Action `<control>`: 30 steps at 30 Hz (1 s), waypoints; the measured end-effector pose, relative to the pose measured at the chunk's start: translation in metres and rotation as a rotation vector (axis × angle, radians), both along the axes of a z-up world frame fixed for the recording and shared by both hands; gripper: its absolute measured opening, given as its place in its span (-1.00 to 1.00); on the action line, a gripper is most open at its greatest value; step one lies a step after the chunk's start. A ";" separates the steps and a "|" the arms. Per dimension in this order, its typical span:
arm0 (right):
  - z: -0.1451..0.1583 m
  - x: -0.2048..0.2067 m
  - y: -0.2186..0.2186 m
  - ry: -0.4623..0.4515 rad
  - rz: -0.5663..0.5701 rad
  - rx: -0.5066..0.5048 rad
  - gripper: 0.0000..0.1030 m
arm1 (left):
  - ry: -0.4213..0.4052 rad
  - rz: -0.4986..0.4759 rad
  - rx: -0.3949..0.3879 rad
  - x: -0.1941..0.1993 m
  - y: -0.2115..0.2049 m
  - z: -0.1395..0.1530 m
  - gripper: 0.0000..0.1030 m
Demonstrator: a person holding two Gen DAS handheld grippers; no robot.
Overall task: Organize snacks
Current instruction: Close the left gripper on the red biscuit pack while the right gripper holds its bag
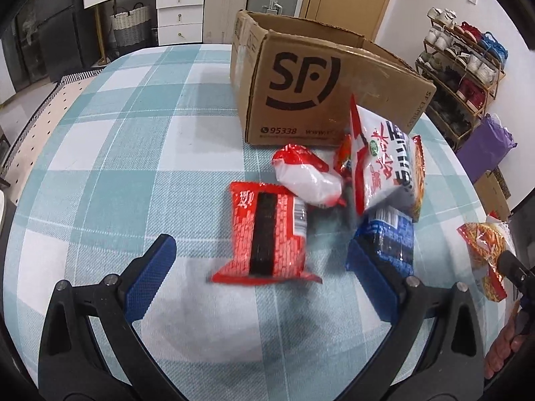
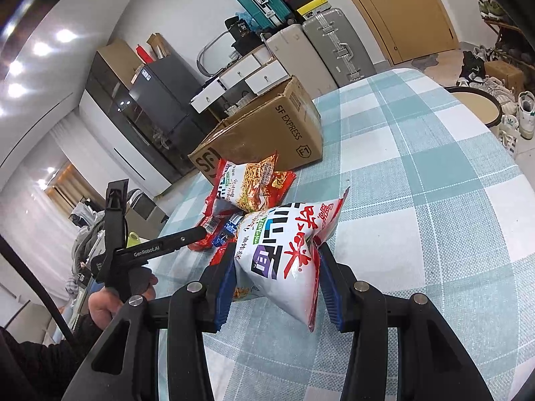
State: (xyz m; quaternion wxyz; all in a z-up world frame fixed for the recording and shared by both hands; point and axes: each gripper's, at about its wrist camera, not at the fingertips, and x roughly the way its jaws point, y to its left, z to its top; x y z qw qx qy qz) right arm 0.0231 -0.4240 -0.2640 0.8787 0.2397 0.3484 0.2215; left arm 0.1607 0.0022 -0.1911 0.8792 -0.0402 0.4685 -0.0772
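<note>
Claw work first: our right claw (image 2: 276,284) is clamped on a white noodle bag (image 2: 284,254) printed with red and purple characters, its blue pads pressing the bag's two sides and holding it up off the tabletop (image 2: 434,200). From the left wrist camera we see that same bag tilted above the pile, in front of the cardboard box (image 1: 301,90).

Our left claw (image 1: 260,260) stands wide apart with nothing between its pads. It points steeply down at the checked cloth, and a red packet with a black stripe (image 1: 267,234) lies flat on the tabletop just ahead of the gap between its fingers. In the right wrist view we see the left tool from the side, reaching in over the pile, with our left hand (image 2: 110,297) wrapped round its handle and a dark sleeve behind it. At the right edge of the left wrist view part of our right hand shows low in the corner.

Beyond the red packet lies a white and red pouch (image 1: 307,177), and a blue packet (image 1: 391,237) sits beside the left claw's right finger, under the raised bag. An orange noodle packet (image 2: 250,187) rests near the box on top of the other packets. The box stands open-topped on the tabletop, well behind the left claw and close behind the pile of snacks.
</note>
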 end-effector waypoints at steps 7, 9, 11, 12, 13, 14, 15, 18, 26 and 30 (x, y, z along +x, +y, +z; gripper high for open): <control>-0.006 0.004 0.001 0.016 0.001 0.010 -0.11 | 0.041 0.023 -0.039 0.019 -0.003 -0.007 0.94; -0.006 0.004 0.002 0.016 0.001 0.007 -0.11 | 0.042 0.020 -0.048 0.023 -0.003 -0.009 0.90; -0.006 0.004 0.001 0.014 0.003 0.009 -0.11 | 0.056 0.017 -0.056 0.027 -0.002 -0.011 0.86; -0.005 0.005 0.001 0.013 0.004 0.009 -0.11 | 0.052 0.018 -0.051 0.027 -0.002 -0.011 0.82; -0.005 0.005 0.001 0.013 0.004 0.008 -0.11 | 0.055 0.022 -0.047 0.029 -0.001 -0.012 0.80; -0.005 0.005 0.001 0.013 0.004 0.009 -0.11 | 0.053 0.023 -0.048 0.030 0.000 -0.012 0.80; -0.006 0.006 0.001 0.013 0.005 0.010 -0.11 | 0.054 0.021 -0.051 0.031 0.000 -0.012 0.80; -0.006 0.006 0.003 0.017 0.006 0.007 -0.11 | 0.051 0.014 -0.042 0.030 0.001 -0.014 0.73; -0.007 0.006 0.005 0.028 0.008 0.003 -0.10 | 0.021 0.003 0.067 0.027 -0.002 -0.014 0.32; -0.003 0.003 0.008 0.023 0.011 -0.005 -0.10 | 0.014 0.005 0.076 0.025 0.003 -0.013 -0.15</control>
